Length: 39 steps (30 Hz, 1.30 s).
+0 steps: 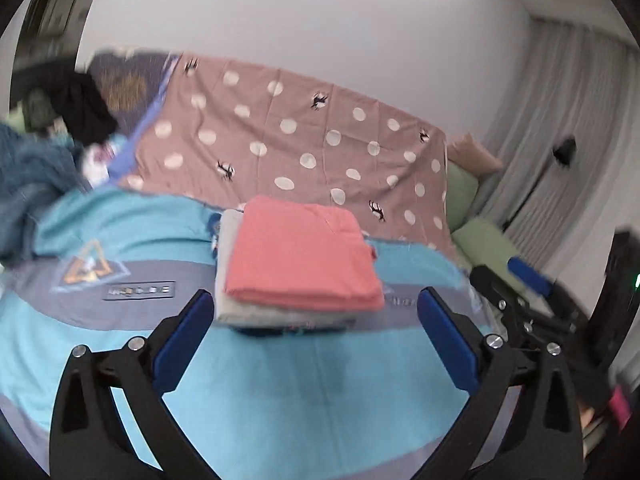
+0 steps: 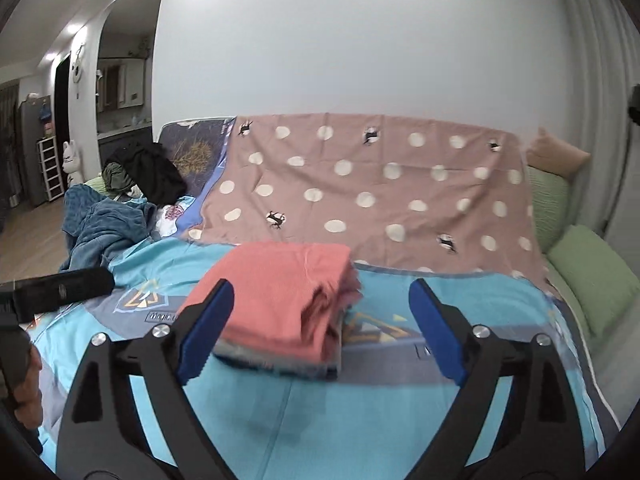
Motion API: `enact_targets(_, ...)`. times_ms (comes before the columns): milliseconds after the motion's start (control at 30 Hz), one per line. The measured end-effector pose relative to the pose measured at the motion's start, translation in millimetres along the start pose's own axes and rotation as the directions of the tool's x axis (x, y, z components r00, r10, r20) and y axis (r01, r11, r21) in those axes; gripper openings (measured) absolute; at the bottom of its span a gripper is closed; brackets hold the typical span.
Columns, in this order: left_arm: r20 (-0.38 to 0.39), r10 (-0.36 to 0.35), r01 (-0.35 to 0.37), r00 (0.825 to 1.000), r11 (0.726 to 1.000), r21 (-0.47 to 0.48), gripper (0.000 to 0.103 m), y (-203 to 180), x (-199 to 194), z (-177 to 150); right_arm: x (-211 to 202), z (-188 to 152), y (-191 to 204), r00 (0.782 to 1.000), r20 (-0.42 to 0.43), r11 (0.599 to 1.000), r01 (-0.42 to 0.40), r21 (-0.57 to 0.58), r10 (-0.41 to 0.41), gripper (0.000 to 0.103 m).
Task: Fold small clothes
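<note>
Folded coral garment (image 1: pixel 302 254) stacked on the bed, both tongs spread and empty.

It lies squarely folded on a grey folded piece (image 1: pixel 256 312), on the blue bedspread (image 1: pixel 280 392), just ahead of the left tongs (image 1: pixel 314 340) and right tongs (image 2: pixel 320 330); neither touches it. Its long axis seems to run away from them, though blur makes that uncertain. The unfolded pile (image 2: pixel 108 220) lies well off to the left, nearer the left hand.
</note>
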<state>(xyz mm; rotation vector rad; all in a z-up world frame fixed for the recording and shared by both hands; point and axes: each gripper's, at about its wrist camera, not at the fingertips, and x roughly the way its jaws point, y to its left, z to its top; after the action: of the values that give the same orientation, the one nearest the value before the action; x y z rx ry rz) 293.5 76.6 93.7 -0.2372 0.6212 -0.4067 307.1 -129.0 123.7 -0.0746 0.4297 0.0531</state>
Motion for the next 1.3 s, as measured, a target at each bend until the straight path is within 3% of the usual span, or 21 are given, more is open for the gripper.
enact_targets(133,0.048,-0.026,0.025,0.998,0.999,0.024,0.102,-16,-48,-46,-59,-33,2,1.000,-0.008,1.000,0.008,0.004,-0.008,0.099)
enact_targets(200,0.078,0.007,-0.010,0.997,0.999,0.036,0.102,-25,-67,-69,-91,-52,-3,1.000,-0.004,1.000,0.018,0.019,-0.018,0.101)
enact_targets(300,0.120,0.112,-0.124,0.986,0.987,0.102,0.102,-47,-85,-103,-129,-78,-5,0.999,0.006,0.999,0.040,-0.006,-0.040,0.101)
enact_targets(367,0.130,0.219,-0.239,0.967,0.957,0.166,0.102,-66,-92,-123,-146,-94,-2,0.998,0.008,0.997,0.067,-0.042,-0.066,0.101)
enact_targets(433,0.138,0.261,-0.285,0.955,0.938,0.199,0.102,-83,-98,-139,-160,-107,-3,0.997,0.007,0.997,0.071,-0.041,-0.071,0.101)
enact_targets(600,0.168,0.257,-0.290,0.952,0.933,0.214,0.102,-112,-110,-167,-190,-131,-14,0.995,0.008,0.995,0.104,0.012,-0.104,0.101)
enact_targets(733,0.172,0.219,-0.250,0.960,0.951,0.182,0.102,-123,-124,-180,-209,-140,-25,0.994,0.015,0.993,0.105,0.051,-0.106,0.101)
enact_targets(867,0.170,0.226,-0.251,0.959,0.956,0.149,0.102,-127,-128,-187,-219,-145,-36,0.992,0.009,0.989,0.127,0.079,-0.128,0.101)
enact_targets(1100,0.162,0.250,-0.266,0.955,0.960,0.084,0.102,-116,-132,-191,-221,-152,-34,0.991,-0.012,0.988,0.136,0.077,-0.135,0.101)
enact_targets(1300,0.146,0.254,-0.270,0.956,0.958,0.099,0.102,-113,-130,-191,-213,-155,-30,0.991,-0.035,0.989,0.132,0.069,-0.130,0.101)
